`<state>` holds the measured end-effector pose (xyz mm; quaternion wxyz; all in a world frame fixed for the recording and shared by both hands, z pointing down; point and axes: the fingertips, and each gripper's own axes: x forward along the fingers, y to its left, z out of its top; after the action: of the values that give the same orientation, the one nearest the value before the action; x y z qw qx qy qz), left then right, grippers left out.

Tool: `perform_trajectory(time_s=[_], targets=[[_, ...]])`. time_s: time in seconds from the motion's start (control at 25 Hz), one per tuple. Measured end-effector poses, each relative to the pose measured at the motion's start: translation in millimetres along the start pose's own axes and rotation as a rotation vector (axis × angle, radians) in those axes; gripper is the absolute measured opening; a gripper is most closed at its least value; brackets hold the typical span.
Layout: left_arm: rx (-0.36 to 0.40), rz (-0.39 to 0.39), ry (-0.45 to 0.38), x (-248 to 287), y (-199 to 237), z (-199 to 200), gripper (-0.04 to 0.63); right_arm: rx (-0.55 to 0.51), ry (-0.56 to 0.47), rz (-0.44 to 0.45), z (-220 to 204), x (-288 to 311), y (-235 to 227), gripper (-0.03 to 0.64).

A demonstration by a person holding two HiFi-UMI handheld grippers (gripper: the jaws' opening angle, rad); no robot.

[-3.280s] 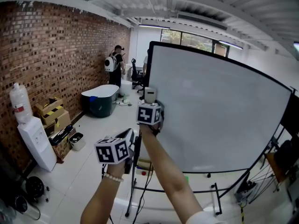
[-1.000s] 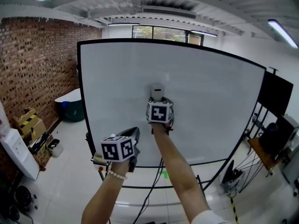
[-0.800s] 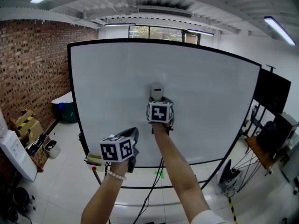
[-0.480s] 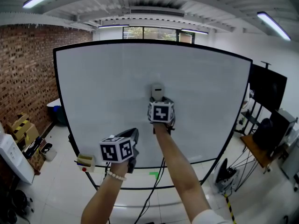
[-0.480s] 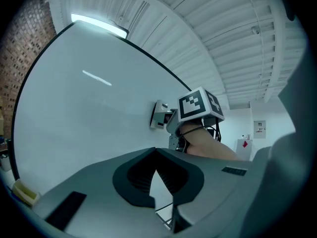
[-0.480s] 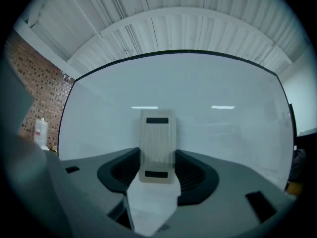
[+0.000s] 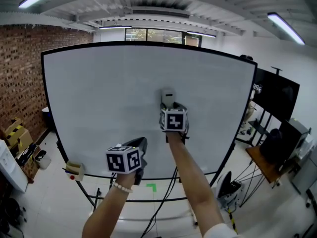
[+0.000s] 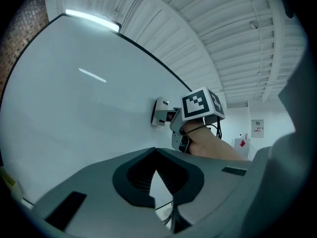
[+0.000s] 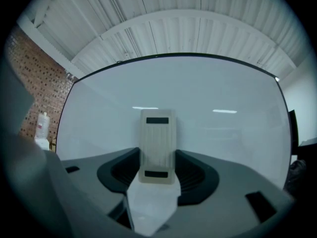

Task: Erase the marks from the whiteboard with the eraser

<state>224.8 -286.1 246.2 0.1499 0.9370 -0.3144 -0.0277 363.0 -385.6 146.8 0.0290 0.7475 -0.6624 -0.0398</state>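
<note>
The whiteboard (image 7: 99, 93) fills the middle of the head view, and I see no marks on its white face. My right gripper (image 7: 169, 104) is shut on a pale grey eraser (image 7: 168, 96), which rests flat against the board near its middle. In the right gripper view the eraser (image 9: 157, 138) stands upright between the jaws with the board (image 9: 228, 133) behind it. My left gripper (image 7: 141, 144) hangs lower and to the left, off the board, shut with nothing in it (image 8: 157, 155). The left gripper view also shows the eraser (image 8: 159, 112) on the board.
A small tray end (image 7: 74, 170) with a yellowish block and a red item juts out at the board's lower left corner. A brick wall (image 7: 17, 73) is at the left and a black screen (image 7: 277, 98) at the right. Stand legs (image 7: 94, 202) and cables lie below.
The view has swung rightward along the board: its left edge and the brick wall slid left, and the black screen came in. Both grippers keep their places, the eraser still on the board.
</note>
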Motion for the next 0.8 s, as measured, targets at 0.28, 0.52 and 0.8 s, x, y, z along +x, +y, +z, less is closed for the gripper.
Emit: perform_trajectory(time_s=[0.28, 0.52, 0.8], targets=[[-0.001, -0.025, 0.018, 44.7, -39.4, -17.2, -0.012, 0.002, -0.002, -0.016, -4.8, -11.4, -66.1, 0.249], [0.008, -0.062, 0.020, 86.1, -79.4, -26.1, -0.012, 0.007, 0.001, -0.059, -14.0, -22.6, -135.9, 0.249], [0.016, -0.119, 0.031, 125.8, -121.0, -36.3, -0.012, 0.034, 0.026, -0.083, -27.1, -34.9, -213.7, 0.249]])
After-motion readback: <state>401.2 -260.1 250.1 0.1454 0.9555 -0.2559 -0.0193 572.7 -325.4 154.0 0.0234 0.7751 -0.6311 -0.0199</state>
